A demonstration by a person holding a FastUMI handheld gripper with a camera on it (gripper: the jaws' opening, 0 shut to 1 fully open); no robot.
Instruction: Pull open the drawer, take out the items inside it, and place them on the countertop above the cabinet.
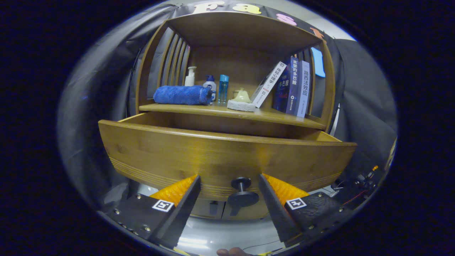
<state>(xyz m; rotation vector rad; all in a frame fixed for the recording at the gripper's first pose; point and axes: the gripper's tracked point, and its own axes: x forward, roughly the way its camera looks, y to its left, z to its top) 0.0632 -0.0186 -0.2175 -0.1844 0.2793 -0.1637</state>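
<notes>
**Drawer out, contents not yet reached**

We read the drawer (pixel 227 156) as pulled open: its front panel stands well forward of the cabinet (pixel 234 32), and both side walls show running back under the countertop (pixel 213 111). So step one looks done.

Gripper (pixel 229 181) is spread open, holding nothing. Its fingers (pixel 185 192) flank the drawer knob (pixel 242 193) with clear gaps on both sides, no contact.

We can't see into the drawer from this low angle; the front panel blocks the floor of it. Whether items are inside, and how many, we cannot tell.

Countertop already carries a rolled blue towel (pixel 183 95), a pump bottle (pixel 191 76), two small bottles (pixel 217 87), a pale object on a pad (pixel 241 100) and leaning books (pixel 291 87). Free space looks to be along the front edge, in front of the towel and books.

Left to do, by our judgement: lift the gripper above the drawer rim, find the items, grasp each, set them on the countertop. Roughly a third in at best.
</notes>
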